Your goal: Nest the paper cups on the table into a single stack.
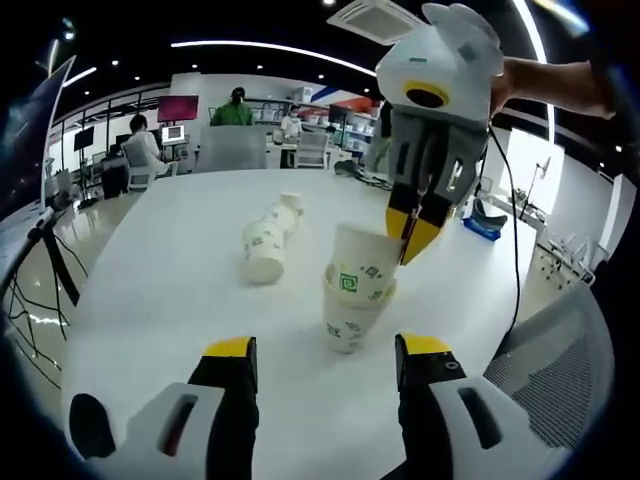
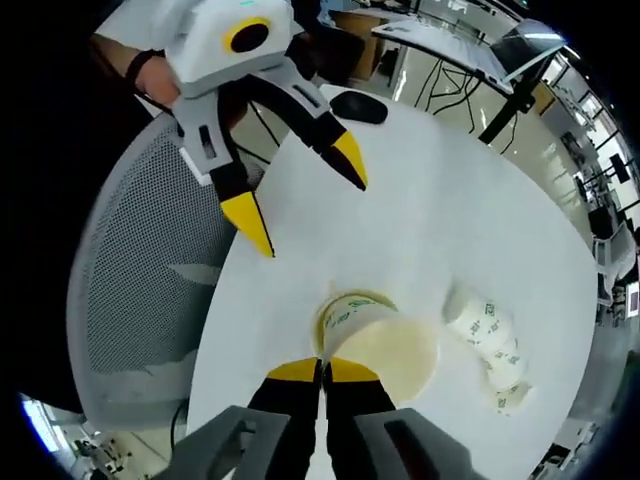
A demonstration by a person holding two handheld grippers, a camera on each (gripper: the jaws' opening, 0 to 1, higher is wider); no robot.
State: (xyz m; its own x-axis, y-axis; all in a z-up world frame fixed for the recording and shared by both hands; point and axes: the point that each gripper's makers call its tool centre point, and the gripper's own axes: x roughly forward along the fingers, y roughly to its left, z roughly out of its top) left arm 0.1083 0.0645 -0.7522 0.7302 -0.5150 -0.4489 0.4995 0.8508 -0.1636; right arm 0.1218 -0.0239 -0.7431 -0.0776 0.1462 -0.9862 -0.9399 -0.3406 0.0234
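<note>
Desk [image 1: 180, 290]: 1, round, smooth matte white top.

Upright paper cups [image 1: 352, 322]: 2, white, tapered, with green printed marks too small to read. The lower stands on the desk at centre of the left gripper view; the upper cup [image 1: 362, 265] sits tilted in its mouth, not fully seated. In the right gripper view they lie at lower centre, the upper cup's open cream interior [image 2: 385, 350] facing the camera.

Lying stack of cups [image 1: 270, 240]: white nested paper cups with the same green print, on their side, left of centre in the left gripper view, apart from the upright pair; at right [image 2: 490, 345] in the right gripper view. Count not readable.

Right gripper [image 1: 415, 240]: white body, grey fingers, yellow tips; enters the left gripper view from upper right, held by a hand [image 1: 545, 85]. Its jaws are pinched together on the rim of the upper cup, seen at bottom centre of the right gripper view [image 2: 322, 372].

Left gripper [image 1: 325, 360]: same build, black fingers with yellow tips; jaws spread wide, holding nothing, near the upright cups. It appears at upper left of the right gripper view [image 2: 305, 200].

Mesh chair [image 2: 140, 290]: 1, grey perforated back, beside the desk edge.
</note>
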